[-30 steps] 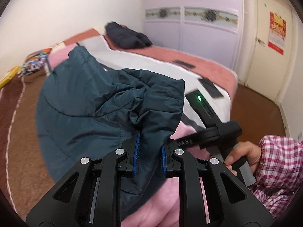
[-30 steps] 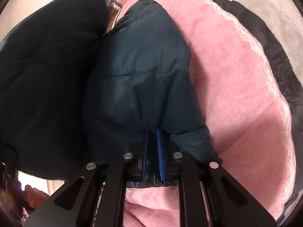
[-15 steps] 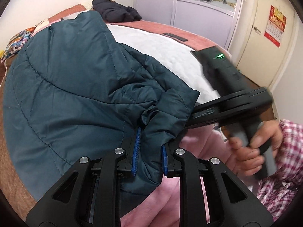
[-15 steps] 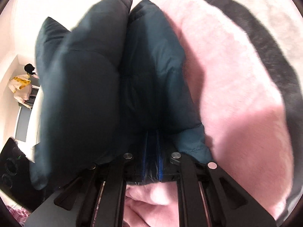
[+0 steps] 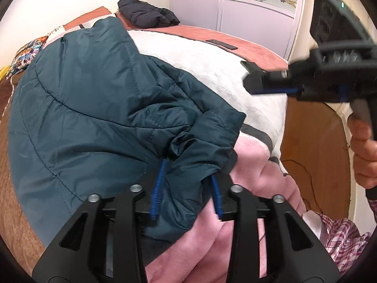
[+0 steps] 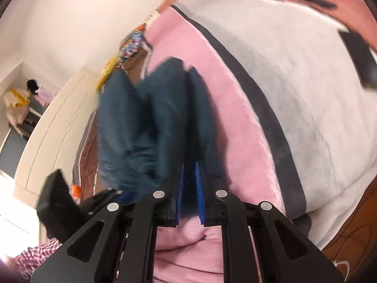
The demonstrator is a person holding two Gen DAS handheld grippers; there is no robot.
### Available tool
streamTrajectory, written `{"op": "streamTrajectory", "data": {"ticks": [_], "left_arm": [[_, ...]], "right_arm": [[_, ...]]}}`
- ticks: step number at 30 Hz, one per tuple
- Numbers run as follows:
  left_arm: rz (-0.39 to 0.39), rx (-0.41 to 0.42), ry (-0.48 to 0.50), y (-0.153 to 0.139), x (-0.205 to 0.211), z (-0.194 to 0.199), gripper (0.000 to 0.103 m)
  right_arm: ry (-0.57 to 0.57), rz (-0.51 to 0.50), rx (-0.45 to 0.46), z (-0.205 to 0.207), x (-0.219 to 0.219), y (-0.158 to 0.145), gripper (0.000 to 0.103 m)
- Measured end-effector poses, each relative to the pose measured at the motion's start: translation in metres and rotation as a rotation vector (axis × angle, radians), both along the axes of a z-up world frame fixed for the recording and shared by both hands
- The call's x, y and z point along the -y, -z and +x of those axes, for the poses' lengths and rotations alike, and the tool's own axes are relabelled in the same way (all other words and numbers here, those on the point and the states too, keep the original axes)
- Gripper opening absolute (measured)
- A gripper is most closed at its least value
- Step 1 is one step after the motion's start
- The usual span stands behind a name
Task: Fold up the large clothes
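Note:
A teal quilted puffer jacket (image 5: 94, 108) lies folded on the pink, grey and white blanket (image 5: 212, 66) on the bed. My left gripper (image 5: 188, 188) has its jaws parted around a bunched jacket edge, with fabric lying between the blue pads (image 5: 157, 193). In the left wrist view my right gripper (image 5: 278, 87) hovers clear of the jacket at the upper right, held by a hand. In the blurred right wrist view the right gripper (image 6: 189, 188) has its pads slightly apart and empty, with the jacket (image 6: 150, 122) beyond them.
A dark garment (image 5: 146, 14) lies at the far end of the bed. Two phones (image 5: 221, 44) rest on the blanket. Wardrobe doors (image 5: 235, 18) stand behind. Wooden floor (image 5: 313, 153) lies right of the bed. A colourful pillow (image 5: 26, 56) is at left.
My right gripper has let go of the jacket and lifted away to the right. My left gripper's jaws have widened around the jacket edge. The jacket has settled onto the bed.

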State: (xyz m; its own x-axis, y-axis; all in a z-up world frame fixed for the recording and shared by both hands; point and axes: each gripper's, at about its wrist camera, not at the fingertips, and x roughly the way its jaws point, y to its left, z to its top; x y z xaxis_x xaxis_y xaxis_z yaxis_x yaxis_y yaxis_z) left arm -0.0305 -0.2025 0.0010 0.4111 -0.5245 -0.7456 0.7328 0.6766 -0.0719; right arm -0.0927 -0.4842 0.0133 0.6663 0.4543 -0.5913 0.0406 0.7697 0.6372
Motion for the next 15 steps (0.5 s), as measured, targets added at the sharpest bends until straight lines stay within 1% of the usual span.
{"op": "streamTrajectory", "data": {"ticks": [2,3,4,6,7,9,10,15], "left_arm": [[0.009,0.008,0.005,-0.001,0.001,-0.005,0.047],[0.008,0.006,0.013,-0.001,0.003,-0.005,0.053],[0.010,0.010,0.015,-0.001,0.004,-0.007,0.055],[0.016,0.020,0.018,-0.002,0.005,-0.011,0.057],[0.015,0.021,0.020,-0.002,0.005,-0.015,0.059],[0.010,0.018,0.019,-0.004,0.004,-0.017,0.059],[0.008,0.015,0.020,-0.004,0.004,-0.017,0.059],[-0.005,0.006,0.019,-0.005,-0.002,-0.017,0.059]], "right_arm": [[-0.024,0.011,0.020,0.001,-0.004,-0.008,0.014],[-0.035,0.023,0.024,0.001,-0.007,-0.010,0.014],[-0.043,0.029,0.024,0.003,-0.010,-0.011,0.014],[-0.061,0.054,0.010,0.009,-0.014,-0.010,0.014],[-0.069,0.069,0.003,0.021,-0.023,-0.005,0.014],[-0.084,0.109,-0.023,0.028,-0.026,-0.001,0.014],[-0.085,0.116,-0.032,0.037,-0.030,0.004,0.014],[-0.095,0.152,-0.094,0.054,-0.039,0.015,0.014]]}}
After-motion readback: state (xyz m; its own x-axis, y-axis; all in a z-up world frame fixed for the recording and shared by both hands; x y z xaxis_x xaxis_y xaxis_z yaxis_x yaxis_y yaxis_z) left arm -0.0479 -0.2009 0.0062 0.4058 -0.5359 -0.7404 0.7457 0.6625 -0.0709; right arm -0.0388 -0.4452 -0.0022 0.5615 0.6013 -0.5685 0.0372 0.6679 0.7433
